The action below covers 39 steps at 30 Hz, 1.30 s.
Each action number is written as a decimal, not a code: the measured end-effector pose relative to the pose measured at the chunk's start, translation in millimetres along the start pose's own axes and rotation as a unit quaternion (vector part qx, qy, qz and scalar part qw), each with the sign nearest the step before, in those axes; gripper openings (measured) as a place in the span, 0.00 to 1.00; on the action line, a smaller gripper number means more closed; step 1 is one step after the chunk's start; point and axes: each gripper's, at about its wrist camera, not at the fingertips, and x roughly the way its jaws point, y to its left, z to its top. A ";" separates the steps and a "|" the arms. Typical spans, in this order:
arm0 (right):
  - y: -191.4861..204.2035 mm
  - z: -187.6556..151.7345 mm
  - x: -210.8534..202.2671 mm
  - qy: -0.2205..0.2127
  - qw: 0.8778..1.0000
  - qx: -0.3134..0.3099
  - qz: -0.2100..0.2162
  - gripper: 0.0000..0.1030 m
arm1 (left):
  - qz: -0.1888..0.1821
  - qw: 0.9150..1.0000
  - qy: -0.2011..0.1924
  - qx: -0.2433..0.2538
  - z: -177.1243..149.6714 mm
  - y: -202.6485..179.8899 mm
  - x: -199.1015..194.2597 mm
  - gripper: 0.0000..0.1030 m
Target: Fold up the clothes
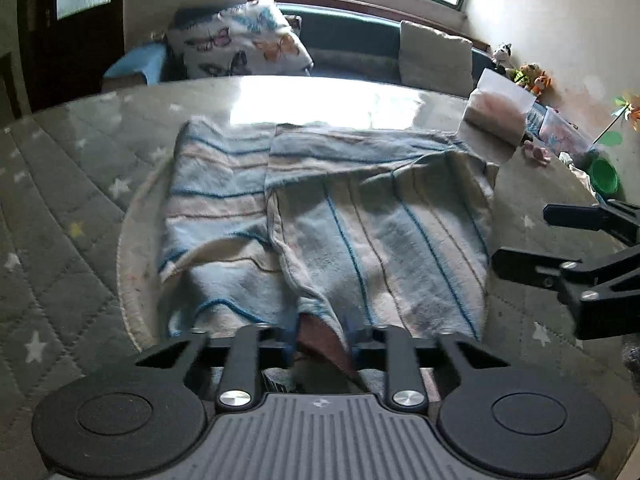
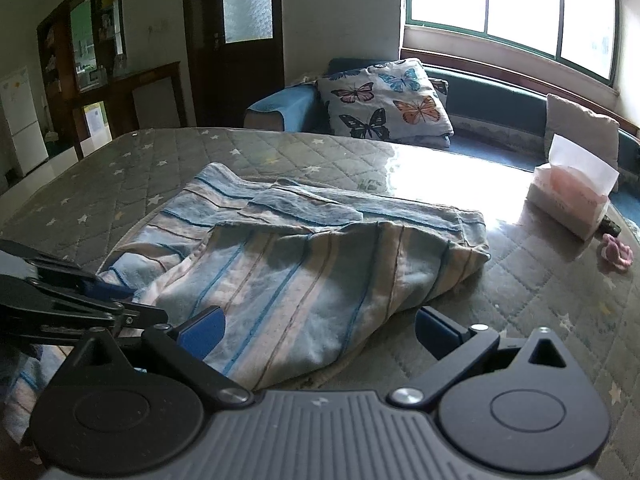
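Note:
A blue, white and beige striped fleece garment (image 1: 360, 220) (image 2: 300, 264) lies partly folded on the star-patterned quilted table (image 1: 60, 200) (image 2: 160, 168). My left gripper (image 1: 324, 340) is shut on the garment's near edge, and a fold of cloth stands up between its fingers. In the right wrist view the left gripper (image 2: 136, 304) comes in from the left at the garment's near-left corner. My right gripper (image 2: 320, 332) is open, its blue pads (image 2: 204, 332) spread either side of the garment's near-right part without pinching it. In the left wrist view the right gripper (image 1: 520, 236) hovers just off the garment's right edge.
A tissue box (image 1: 496, 116) (image 2: 568, 200) stands at the table's far right, with a small pink item (image 2: 616, 254) beside it. A green bowl (image 1: 604, 176) and toys sit off the right edge. A sofa with a butterfly pillow (image 2: 388, 100) lies beyond the table.

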 end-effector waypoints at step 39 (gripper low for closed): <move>55.8 17.7 65.7 0.106 0.986 -0.116 0.060 0.27 | -0.152 0.981 -0.028 0.114 -65.2 -70.3 -45.7 0.16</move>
